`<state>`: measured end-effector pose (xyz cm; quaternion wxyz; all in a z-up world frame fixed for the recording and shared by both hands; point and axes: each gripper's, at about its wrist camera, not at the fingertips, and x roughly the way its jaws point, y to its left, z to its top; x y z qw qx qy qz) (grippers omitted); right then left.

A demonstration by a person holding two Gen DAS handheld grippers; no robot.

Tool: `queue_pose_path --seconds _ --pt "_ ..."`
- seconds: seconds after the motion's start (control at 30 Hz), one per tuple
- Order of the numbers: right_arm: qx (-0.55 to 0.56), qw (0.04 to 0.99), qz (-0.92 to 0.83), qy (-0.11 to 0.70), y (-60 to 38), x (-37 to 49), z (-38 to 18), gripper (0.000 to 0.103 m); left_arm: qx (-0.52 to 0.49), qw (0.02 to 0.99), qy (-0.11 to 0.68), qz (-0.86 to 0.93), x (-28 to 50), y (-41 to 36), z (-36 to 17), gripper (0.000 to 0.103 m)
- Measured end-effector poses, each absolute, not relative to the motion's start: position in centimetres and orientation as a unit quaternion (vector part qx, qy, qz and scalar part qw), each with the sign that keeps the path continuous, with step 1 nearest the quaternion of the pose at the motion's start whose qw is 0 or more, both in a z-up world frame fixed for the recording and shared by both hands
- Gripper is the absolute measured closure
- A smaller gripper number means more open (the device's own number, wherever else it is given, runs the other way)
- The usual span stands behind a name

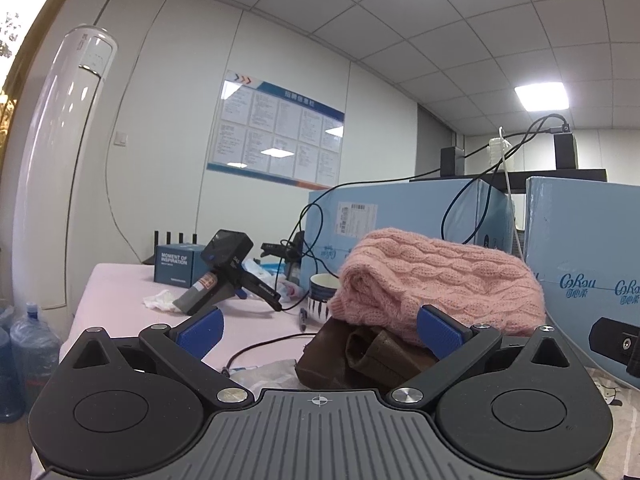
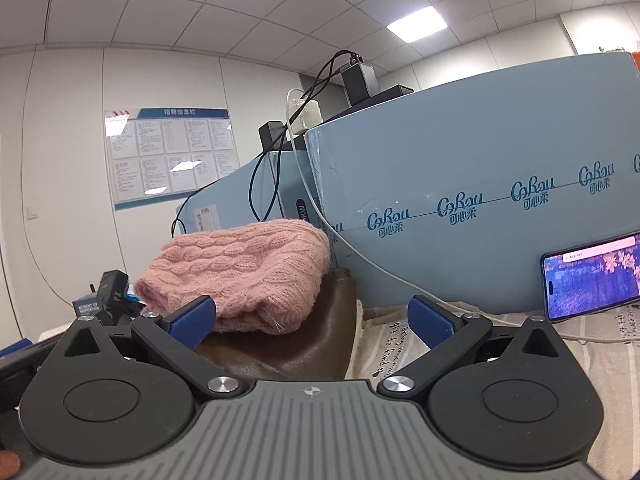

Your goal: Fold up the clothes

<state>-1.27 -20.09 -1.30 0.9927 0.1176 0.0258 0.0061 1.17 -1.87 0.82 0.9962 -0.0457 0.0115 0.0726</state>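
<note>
A folded pink cable-knit sweater [image 1: 440, 280] lies on top of a folded brown leather-like garment [image 1: 360, 360]. Both also show in the right wrist view, the pink sweater [image 2: 248, 268] on the brown garment [image 2: 304, 340]. My left gripper [image 1: 320, 334] is open and empty, its blue pads either side of the stack's near edge. My right gripper [image 2: 312, 320] is open and empty, just in front of the stack, its left pad by the pink sweater.
Large light-blue cartons [image 2: 480, 184] stand behind and right of the stack. A phone [image 2: 592, 276] leans on one. A paper cup [image 1: 322, 292], a pen, a spare gripper [image 1: 228, 276], a small blue box [image 1: 176, 262] and cables lie on the pink table [image 1: 120, 292]. A printed cloth [image 2: 400, 344] lies under the clothes.
</note>
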Motion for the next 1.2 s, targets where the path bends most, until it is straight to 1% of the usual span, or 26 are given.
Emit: queue_pose_path --seconds 0.37,0.7,0.9,1.2 --pt "0.099 0.993 -0.019 0.053 -20.1 -0.3 -1.8 0.000 -0.037 0.997 0.038 0.063 2.0 -2.1 0.7 0.000" --pt "0.068 0.991 -0.050 0.101 -19.7 1.5 -2.2 0.000 -0.030 0.993 0.105 0.052 3.8 -2.1 0.1 0.000" --pt "0.061 0.985 -0.055 0.150 -19.6 3.1 -2.8 0.000 -0.027 0.983 0.174 0.046 5.8 -2.1 -0.8 0.000" --pt "0.043 0.966 -0.055 0.248 -19.2 6.3 -4.2 0.000 -0.023 0.959 0.280 0.038 8.9 -2.2 -2.1 0.000"
